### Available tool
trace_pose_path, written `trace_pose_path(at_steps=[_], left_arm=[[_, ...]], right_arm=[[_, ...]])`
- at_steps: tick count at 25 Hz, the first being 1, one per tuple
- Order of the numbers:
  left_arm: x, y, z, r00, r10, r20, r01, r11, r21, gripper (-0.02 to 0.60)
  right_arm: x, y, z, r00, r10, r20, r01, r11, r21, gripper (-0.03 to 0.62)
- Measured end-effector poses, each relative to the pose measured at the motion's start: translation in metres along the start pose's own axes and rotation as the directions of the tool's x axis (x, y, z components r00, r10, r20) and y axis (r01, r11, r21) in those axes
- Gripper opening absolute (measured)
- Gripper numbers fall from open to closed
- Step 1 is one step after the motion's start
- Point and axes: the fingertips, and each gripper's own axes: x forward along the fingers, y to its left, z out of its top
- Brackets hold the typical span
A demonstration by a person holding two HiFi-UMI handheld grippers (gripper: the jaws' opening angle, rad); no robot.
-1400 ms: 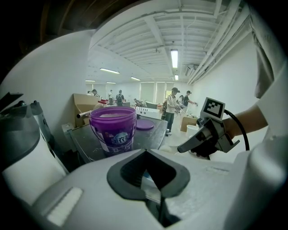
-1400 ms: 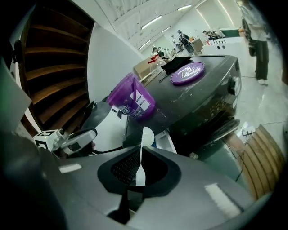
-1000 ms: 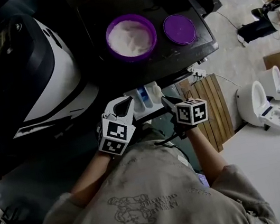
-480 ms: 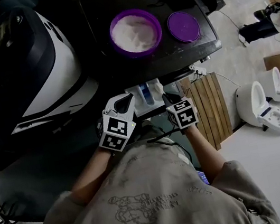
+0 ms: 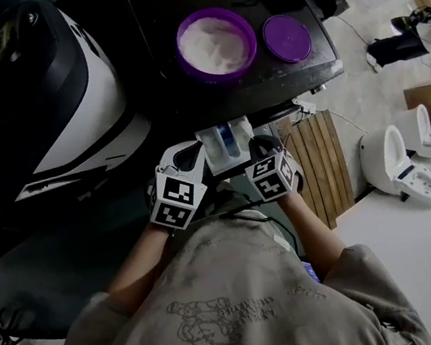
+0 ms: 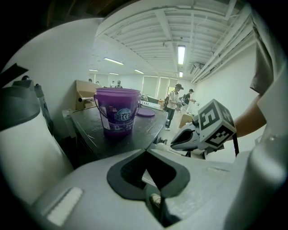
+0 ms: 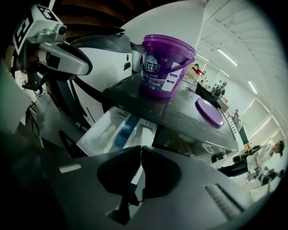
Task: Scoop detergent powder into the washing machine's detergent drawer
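Beside right tongs (image 5: 264, 146), drawer (image 5: 225, 141) (open).

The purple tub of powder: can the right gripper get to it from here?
Probably yes: the purple tub stands open, its lid set aside, and nothing lies between it and the right gripper.

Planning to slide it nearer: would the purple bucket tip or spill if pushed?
Probably steady: the bucket stands upright, wide, seemingly well filled with powder, so likely heavy. Its lid lies beside it, so a hard shove might spill powder.
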Motion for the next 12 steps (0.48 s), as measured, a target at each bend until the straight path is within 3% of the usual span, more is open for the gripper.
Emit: trace_pose_path(at_steps=[7, 12], left_arm=[[-0.007, 0.008, -0.007, 1.0, -0.002, 0.005, 0.002, 1.0, -0.015, 0.0], [-0.016, 0.014, -0.01, 1.0, -0.001, 0.017, 0.001, 1.0, -0.029, 0.0]], right_arm=[[-0.002, 0.0, 0.005, 0.995, -0.098, -0.01, 0.096, 0.988, -0.121, 0.035], [-0.007, 0.001, 0.01, 0.988, -0.152, -0.017, 0.148, 0.977, -0.156, 0.035]])
